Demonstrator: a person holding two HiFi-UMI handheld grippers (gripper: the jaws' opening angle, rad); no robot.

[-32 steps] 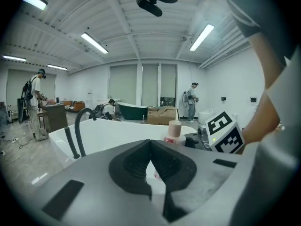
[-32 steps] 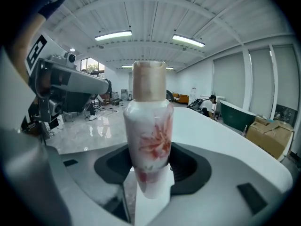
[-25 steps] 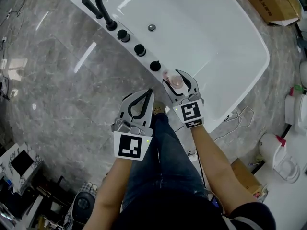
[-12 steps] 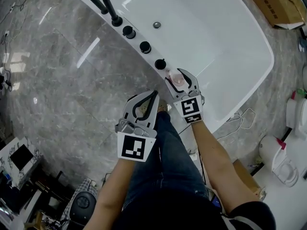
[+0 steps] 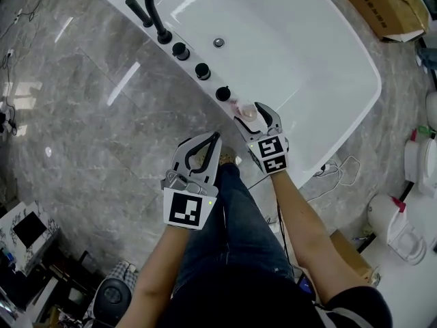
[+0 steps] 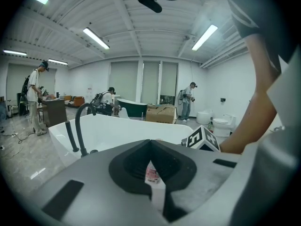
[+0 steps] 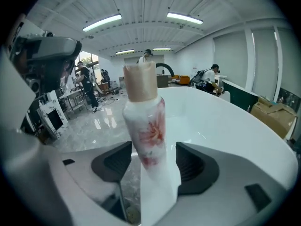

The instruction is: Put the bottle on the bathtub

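A white bottle (image 5: pixel 250 113) with a pink flower print and a beige cap (image 7: pixel 143 121) stands upright on the white bathtub's (image 5: pixel 293 57) near rim, just past the black knobs. My right gripper (image 5: pixel 256 109) is open around it, one finger on each side (image 7: pixel 154 145). A thin gap shows beside the right finger, and white rim shows below between the fingers. My left gripper (image 5: pixel 213 137) hangs shut and empty over the marble floor, left of the tub; its tips meet in the left gripper view (image 6: pixel 150 142).
A black faucet (image 5: pixel 153 9) and three black knobs (image 5: pixel 202 71) line the tub rim, with the drain (image 5: pixel 218 42) inside. A cardboard box (image 5: pixel 379 5) lies beyond the tub. Toilets (image 5: pixel 399 227) and a cable (image 5: pixel 341 166) are to the right. People work far behind.
The head view has shifted slightly. The right gripper stays around the bottle at the rim, and the left gripper stays shut in about the same place.
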